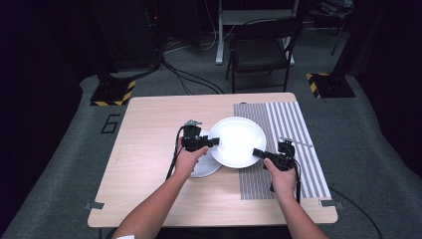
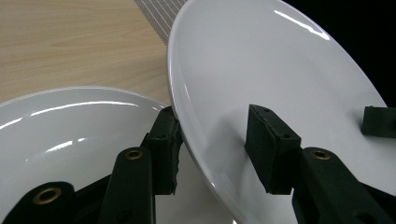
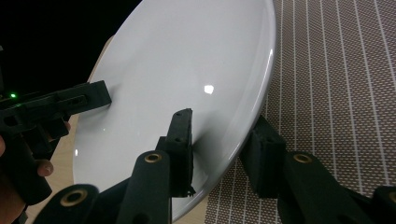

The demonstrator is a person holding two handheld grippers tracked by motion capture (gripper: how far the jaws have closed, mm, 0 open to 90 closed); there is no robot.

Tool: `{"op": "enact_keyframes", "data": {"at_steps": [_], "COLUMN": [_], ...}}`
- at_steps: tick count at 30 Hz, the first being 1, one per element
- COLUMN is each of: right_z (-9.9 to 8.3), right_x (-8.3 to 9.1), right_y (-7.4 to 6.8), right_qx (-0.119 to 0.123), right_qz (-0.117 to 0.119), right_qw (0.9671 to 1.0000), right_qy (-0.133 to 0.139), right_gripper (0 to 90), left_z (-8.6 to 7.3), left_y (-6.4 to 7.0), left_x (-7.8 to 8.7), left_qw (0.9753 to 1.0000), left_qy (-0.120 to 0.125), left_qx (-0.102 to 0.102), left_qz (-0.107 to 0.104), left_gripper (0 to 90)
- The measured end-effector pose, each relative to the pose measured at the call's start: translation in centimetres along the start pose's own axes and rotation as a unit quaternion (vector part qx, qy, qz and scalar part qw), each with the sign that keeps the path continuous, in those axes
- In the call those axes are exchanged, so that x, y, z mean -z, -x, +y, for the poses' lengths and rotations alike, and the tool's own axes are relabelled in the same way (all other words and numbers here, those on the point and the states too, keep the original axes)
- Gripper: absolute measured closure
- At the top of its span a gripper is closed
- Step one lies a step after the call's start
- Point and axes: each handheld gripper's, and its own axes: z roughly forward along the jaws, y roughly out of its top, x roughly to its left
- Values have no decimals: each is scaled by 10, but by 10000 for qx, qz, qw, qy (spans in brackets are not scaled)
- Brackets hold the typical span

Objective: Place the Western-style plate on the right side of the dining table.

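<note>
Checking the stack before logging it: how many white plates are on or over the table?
2. A large round white plate is held at opposite rims by the left gripper and right gripper. A smaller white plate lies on the wooden table, partly under it.

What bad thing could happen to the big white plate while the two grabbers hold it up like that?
1. The large white plate is pinched only at its rim by the left gripper and the right gripper; glossy china might slip out.
2. It hangs partly above the smaller white plate, so a drop could chip both.
3. If the hands pull unevenly, it could tilt off and hit the wooden table.
</note>
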Motion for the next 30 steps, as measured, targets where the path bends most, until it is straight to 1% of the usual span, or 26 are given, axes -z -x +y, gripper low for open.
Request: {"op": "enact_keyframes", "data": {"at_steps": [2,4,6,8,16,20,22,27,28,30], "right_z": [0,0,1,1,3,4,4,4,5,5], "right_x": [3,5,7,9,15,18,20,24,26,28], "right_y": [1,2,3,3,6,7,10,14,15,16], "right_qx": [1,-35,-17,-35,-96,-176,-161,-227,-230,-226], "right_qz": [-16,-29,-40,-51,-61,-76,-94,-137,-148,-161], "right_qw": [10000,10000,10000,9999,9998,9996,9996,9993,9993,9992], "right_qy": [31,46,74,112,163,189,193,258,262,296], "right_gripper": [656,657,659,661,670,674,673,673,674,675], "left_z": [2,3,4,5,8,9,10,12,13,14], "left_y": [2,4,6,7,13,15,16,21,22,24], "left_x": [-1,-3,-4,-5,-8,-12,-14,-20,-21,-23], "left_qw": [10000,10000,10000,9999,9999,9999,9998,9997,9996,9996], "left_qy": [-3,-3,1,-4,6,-12,-21,-21,-25,-31], "left_qx": [-61,-53,-46,-86,-95,-104,-122,-126,-157,-130], "left_qz": [-11,-35,-53,-62,-101,-131,-149,-201,-223,-240], "left_gripper": [556,556,556,556,556,556,556,556,556,556]}}
